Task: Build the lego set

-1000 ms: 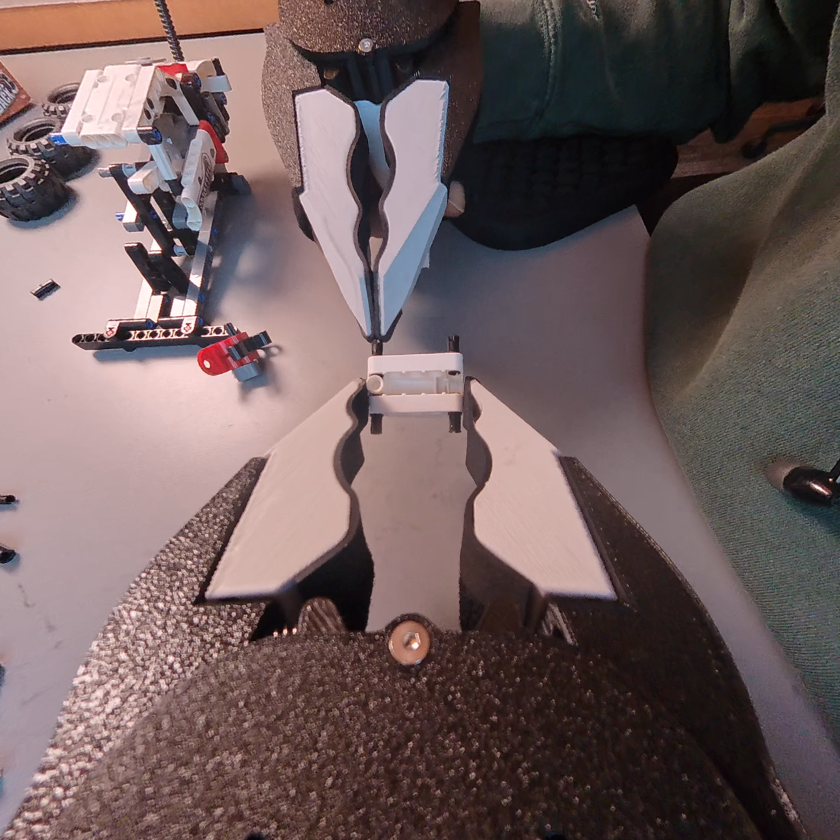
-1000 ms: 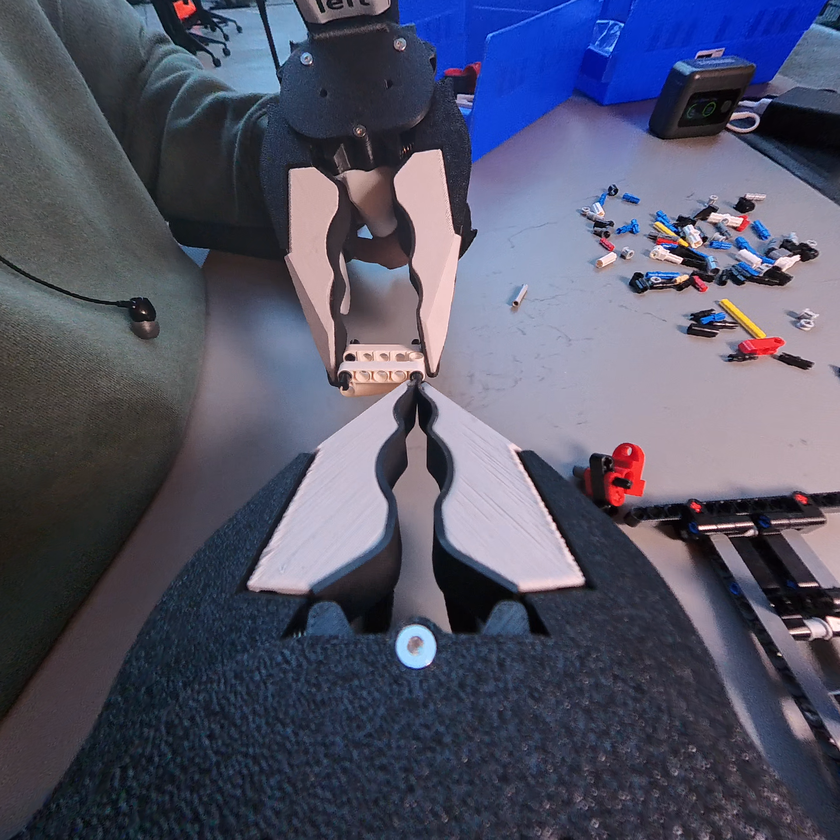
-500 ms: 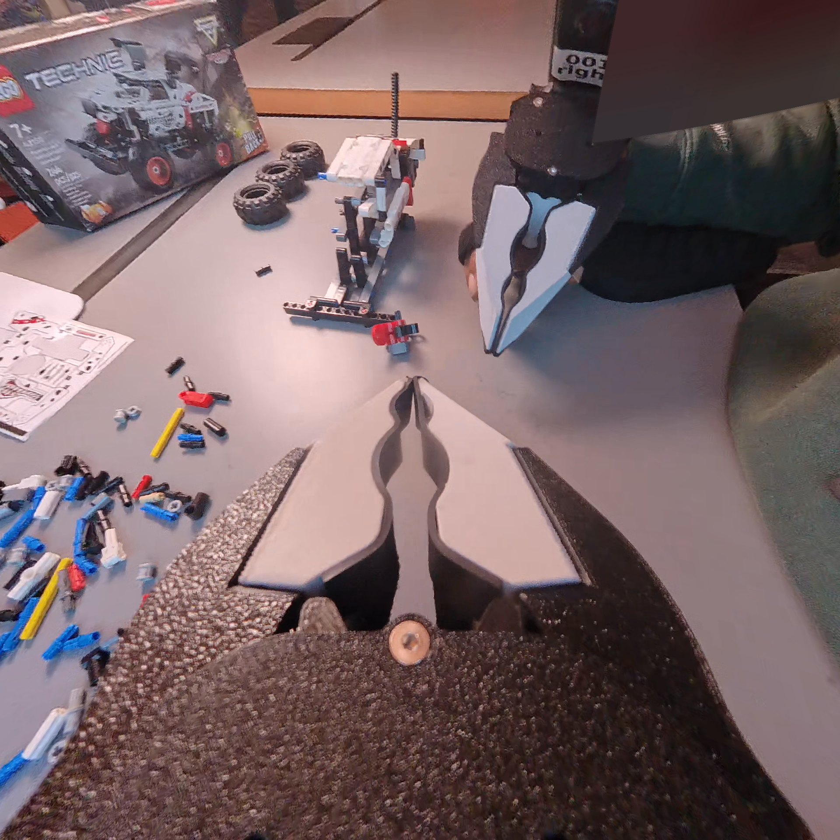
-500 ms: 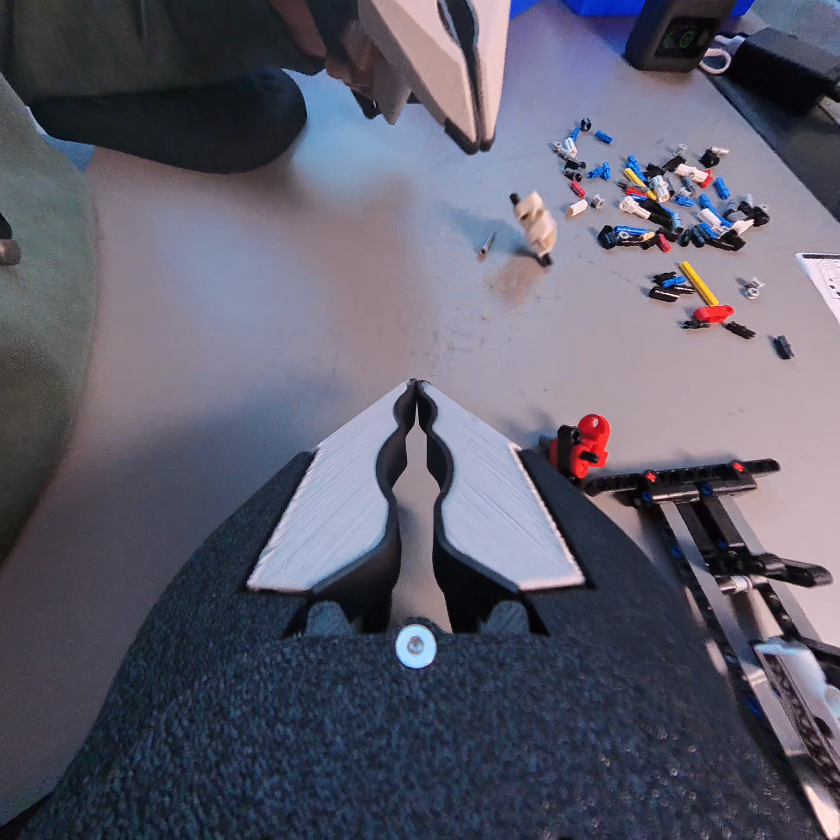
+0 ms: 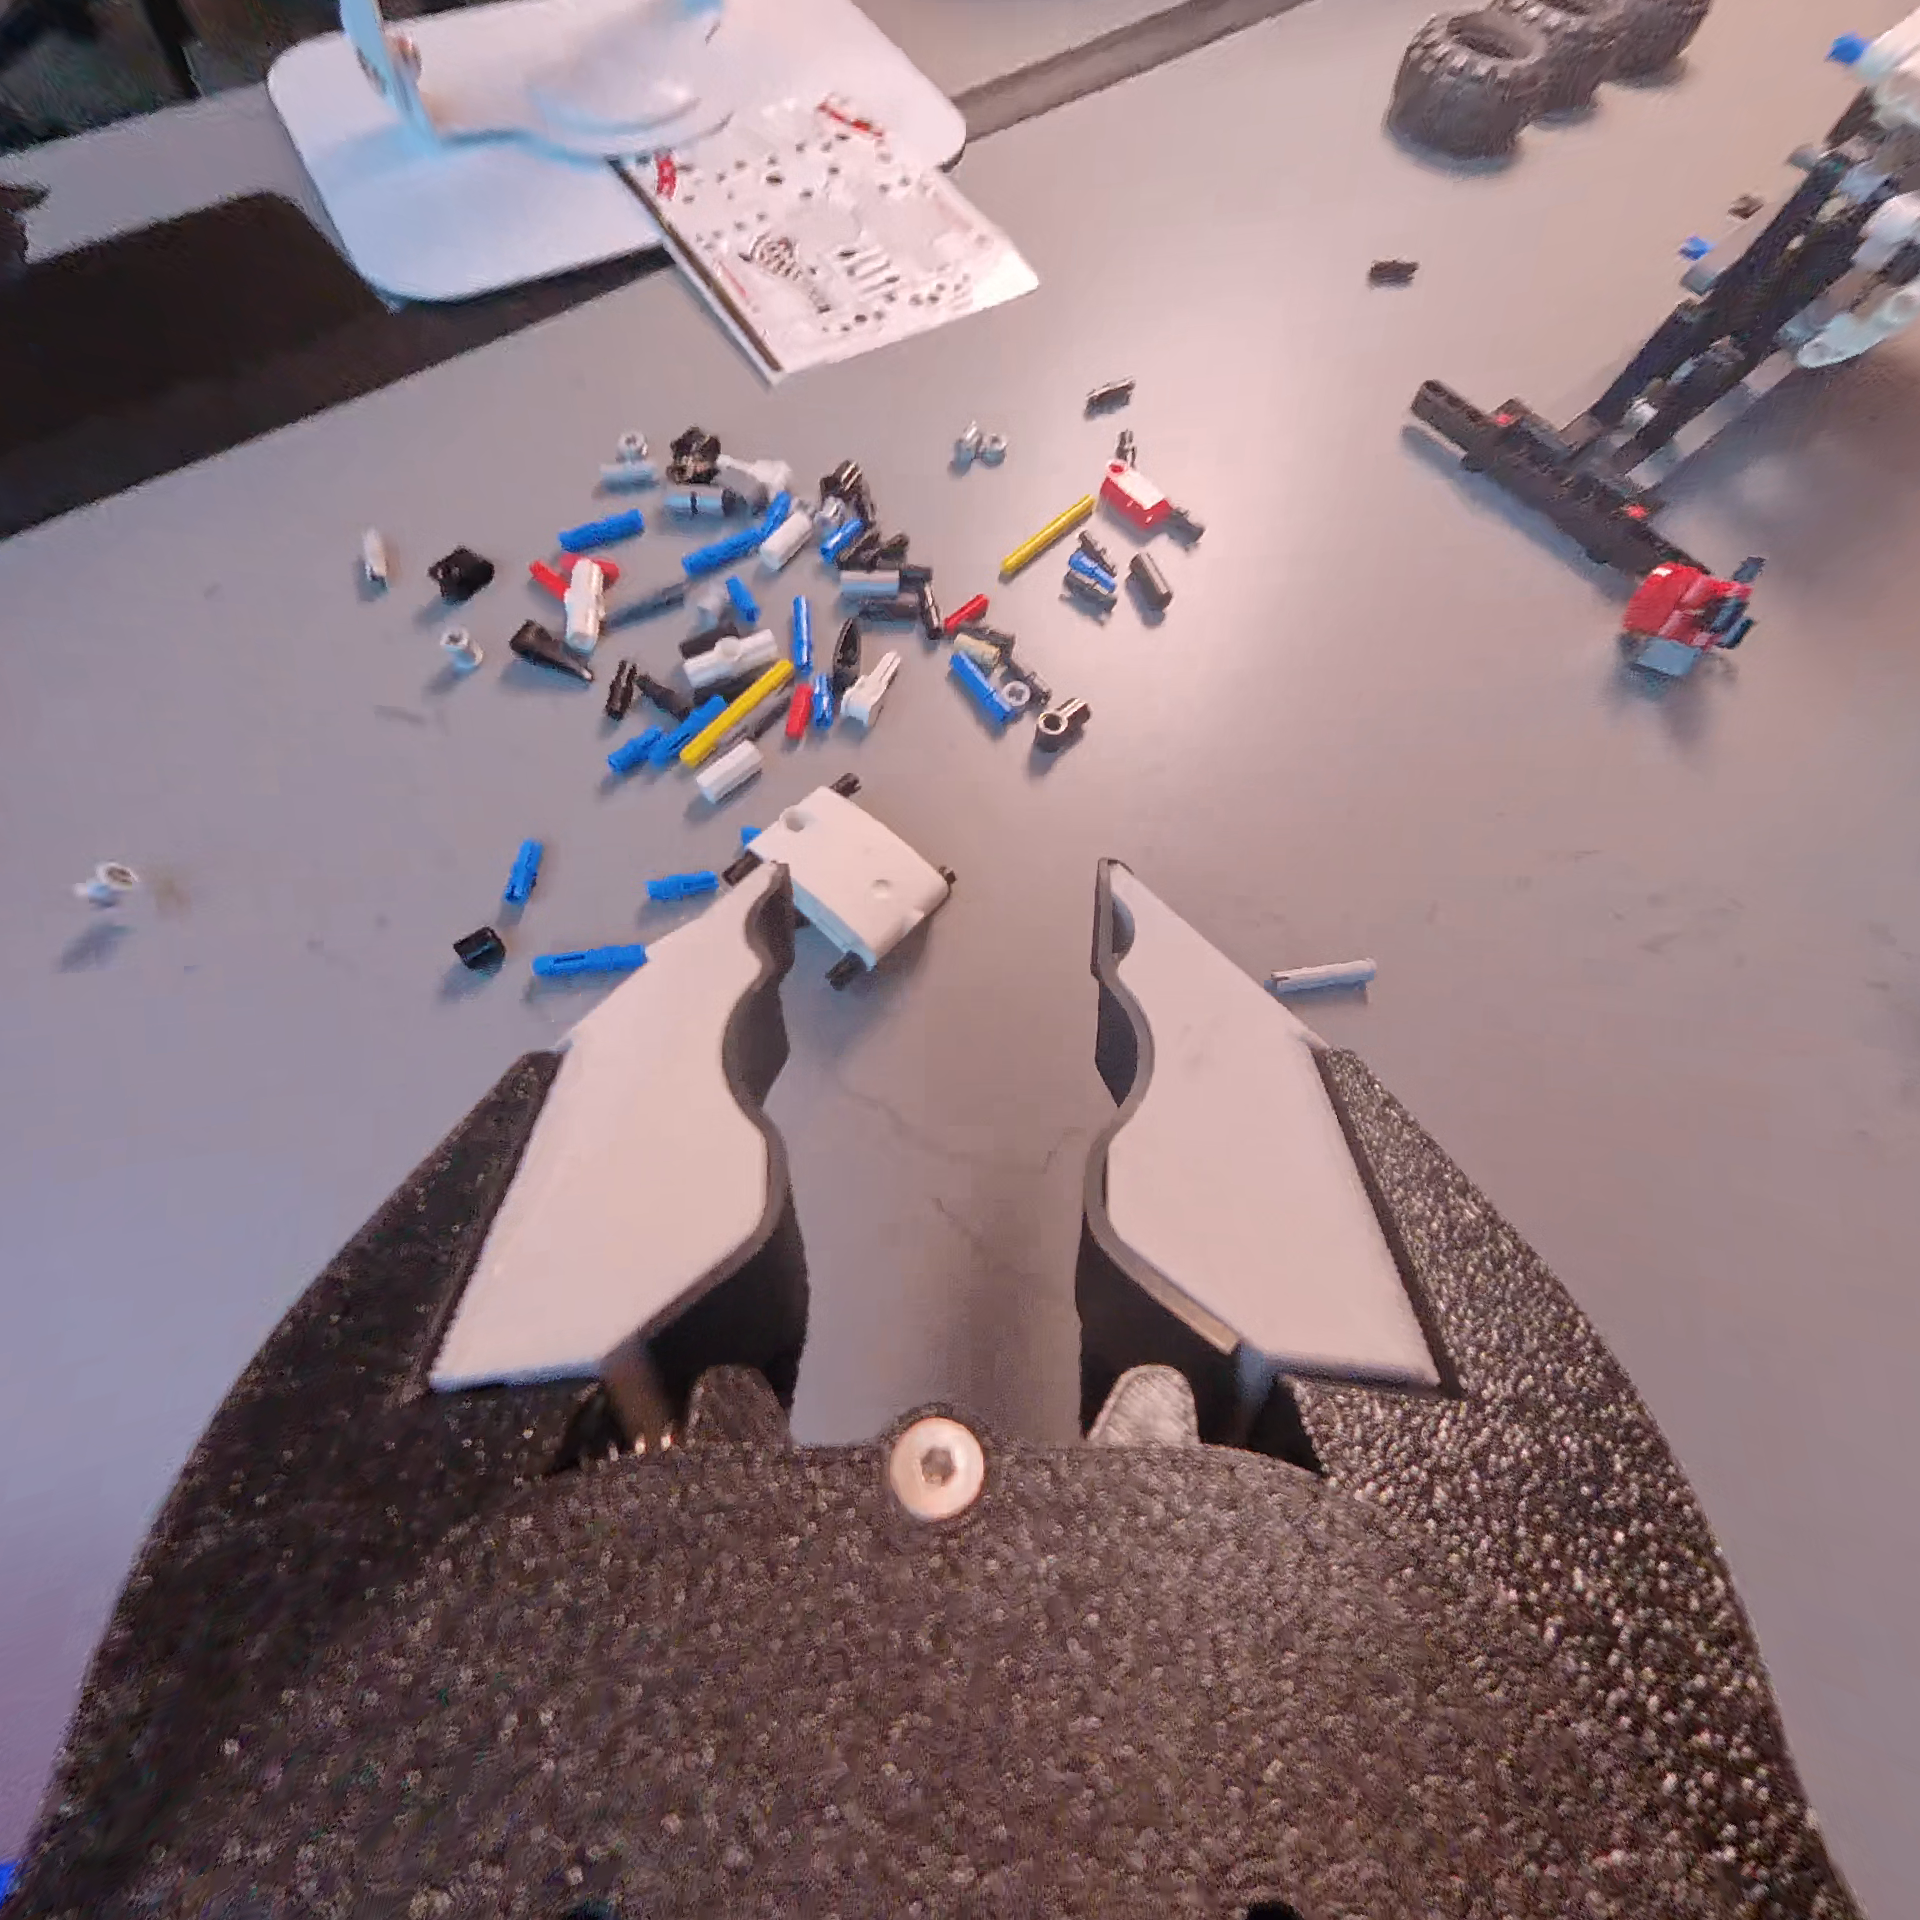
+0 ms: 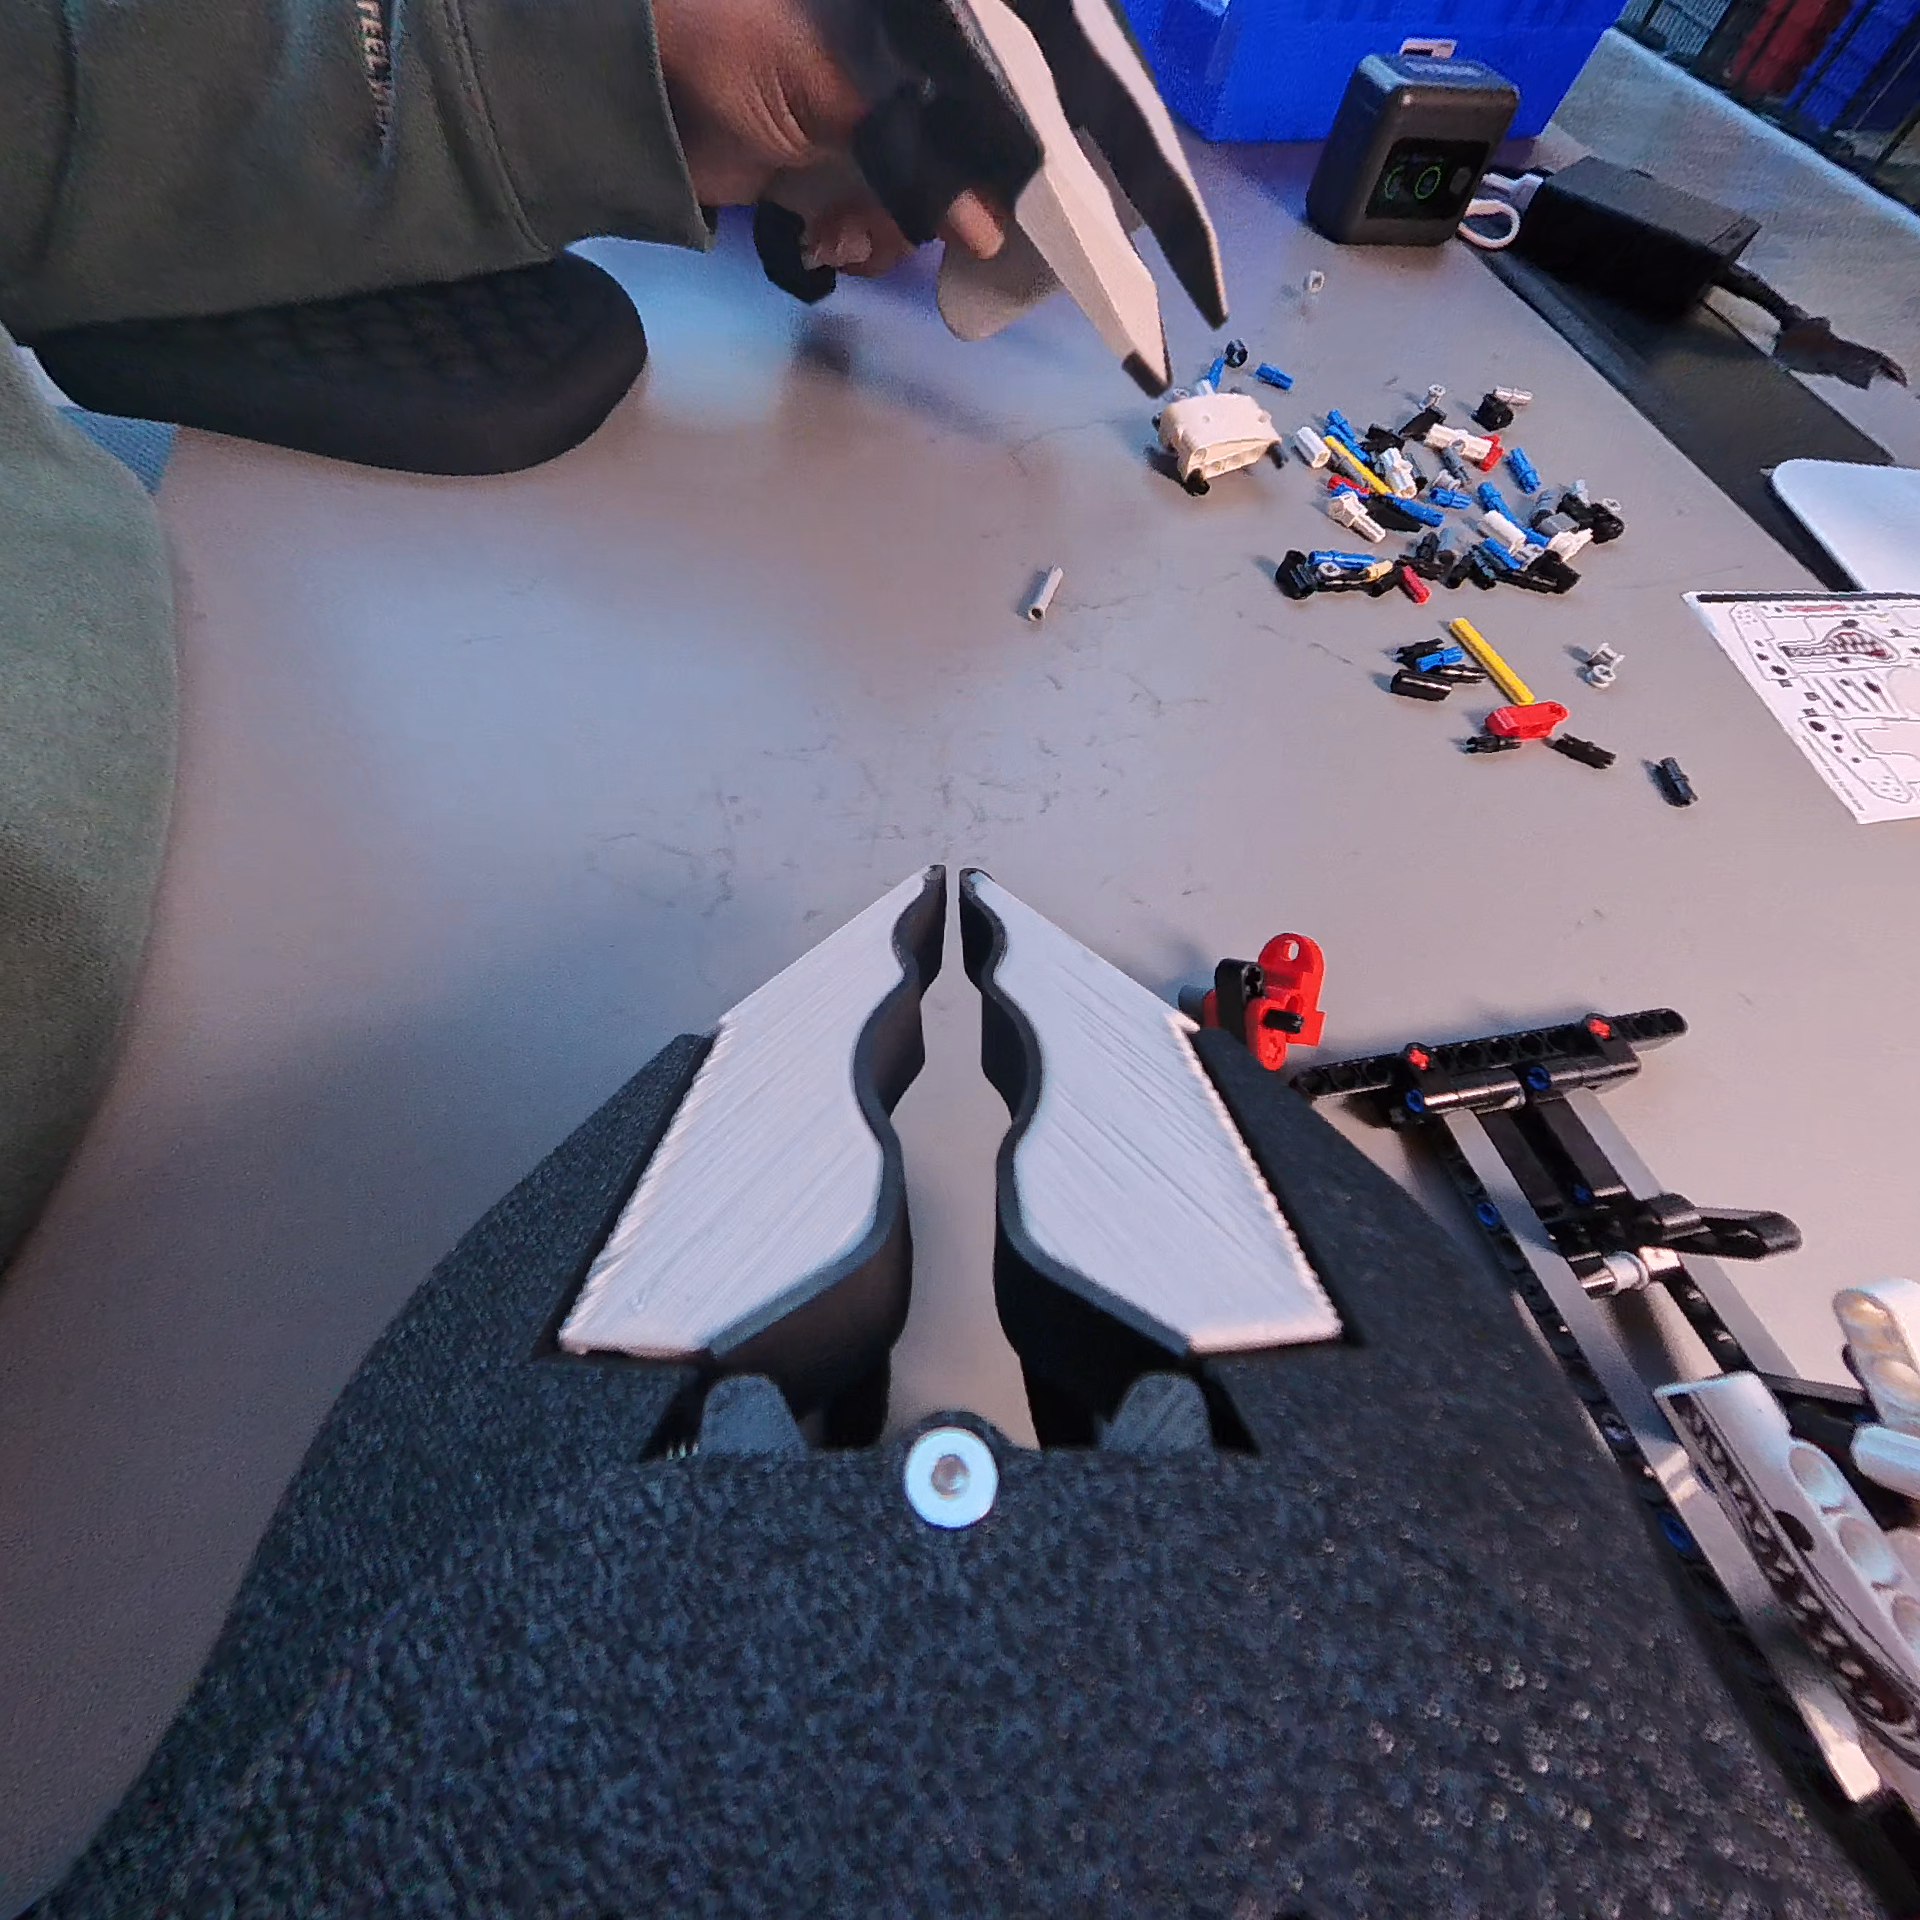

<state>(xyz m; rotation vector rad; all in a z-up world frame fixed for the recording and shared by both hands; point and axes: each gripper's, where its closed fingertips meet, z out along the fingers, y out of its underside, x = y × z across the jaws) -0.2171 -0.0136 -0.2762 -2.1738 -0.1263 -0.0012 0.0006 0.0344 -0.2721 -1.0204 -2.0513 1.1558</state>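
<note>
Grey table [image 5: 1455, 935] is strewn with small lego pins [image 5: 790, 613] beside a printed sheet [image 5: 842, 239], its writing too blurred to be read. Left gripper [image 5: 940, 883] jaws are spread wide, just beside a white lego block [image 5: 852, 883]; right gripper [image 6: 951, 878] jaws are clenched on nothing.

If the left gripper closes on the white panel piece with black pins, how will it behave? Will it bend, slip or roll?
The white panel piece looks like rigid plastic, so it probably will not bend. Its flat, smooth faces may slip between the left gripper fingers. It lies flat on the table, so rolling seems unlikely, though a push could skid it into the loose pins.
</note>
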